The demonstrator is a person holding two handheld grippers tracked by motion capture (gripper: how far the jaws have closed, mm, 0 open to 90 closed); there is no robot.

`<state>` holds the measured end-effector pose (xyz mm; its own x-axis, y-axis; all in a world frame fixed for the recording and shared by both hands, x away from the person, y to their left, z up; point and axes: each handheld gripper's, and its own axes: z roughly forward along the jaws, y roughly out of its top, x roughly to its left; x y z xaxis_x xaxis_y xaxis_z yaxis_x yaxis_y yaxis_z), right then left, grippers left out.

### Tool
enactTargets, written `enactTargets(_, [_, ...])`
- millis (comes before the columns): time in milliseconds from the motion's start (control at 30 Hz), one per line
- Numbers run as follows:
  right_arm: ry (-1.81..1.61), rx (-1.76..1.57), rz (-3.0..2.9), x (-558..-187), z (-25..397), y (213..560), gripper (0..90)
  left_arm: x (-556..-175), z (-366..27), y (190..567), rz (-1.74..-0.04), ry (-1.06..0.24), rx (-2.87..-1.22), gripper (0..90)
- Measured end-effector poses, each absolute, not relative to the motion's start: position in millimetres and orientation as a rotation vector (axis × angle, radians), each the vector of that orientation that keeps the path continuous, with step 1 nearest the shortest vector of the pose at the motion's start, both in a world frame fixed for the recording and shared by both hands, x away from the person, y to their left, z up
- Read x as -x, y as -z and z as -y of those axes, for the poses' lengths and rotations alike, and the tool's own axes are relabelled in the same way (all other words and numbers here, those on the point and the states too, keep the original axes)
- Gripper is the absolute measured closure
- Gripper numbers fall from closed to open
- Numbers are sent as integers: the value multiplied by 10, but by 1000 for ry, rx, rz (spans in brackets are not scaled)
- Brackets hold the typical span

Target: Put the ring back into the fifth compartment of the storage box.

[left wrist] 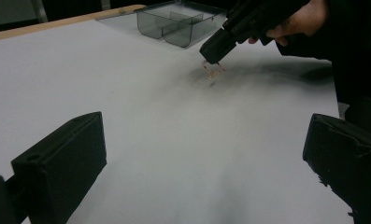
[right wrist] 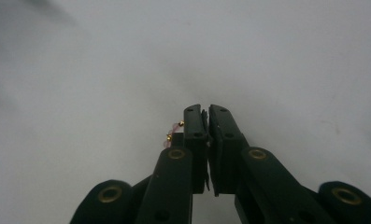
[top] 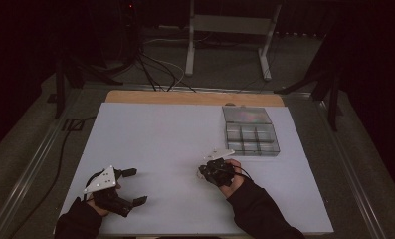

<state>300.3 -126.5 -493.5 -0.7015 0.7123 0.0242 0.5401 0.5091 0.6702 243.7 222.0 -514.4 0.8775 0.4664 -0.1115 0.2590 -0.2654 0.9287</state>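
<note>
My right gripper is held low over the middle of the white board, its jaws pressed together. A tiny pink and gold piece sticks out at the left side of its shut jaws. In the left gripper view the piece dangles from the right gripper's tip just above the board. My left gripper rests at the board's near left, jaws wide apart with nothing between them. A clear compartment box stands at the far right, its lid laid open behind it.
The board lies on a wooden table whose edge shows at the back. Cables and a white frame's legs are on the dark floor beyond. The box sits behind the right hand.
</note>
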Motion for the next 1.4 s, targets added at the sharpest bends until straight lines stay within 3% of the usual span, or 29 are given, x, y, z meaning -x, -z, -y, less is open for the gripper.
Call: enactTargets(1400, [-1037,-1212,-2309,-3188,1767,4670,866,-2441,-2222,5147,-544,-215,-1861,7])
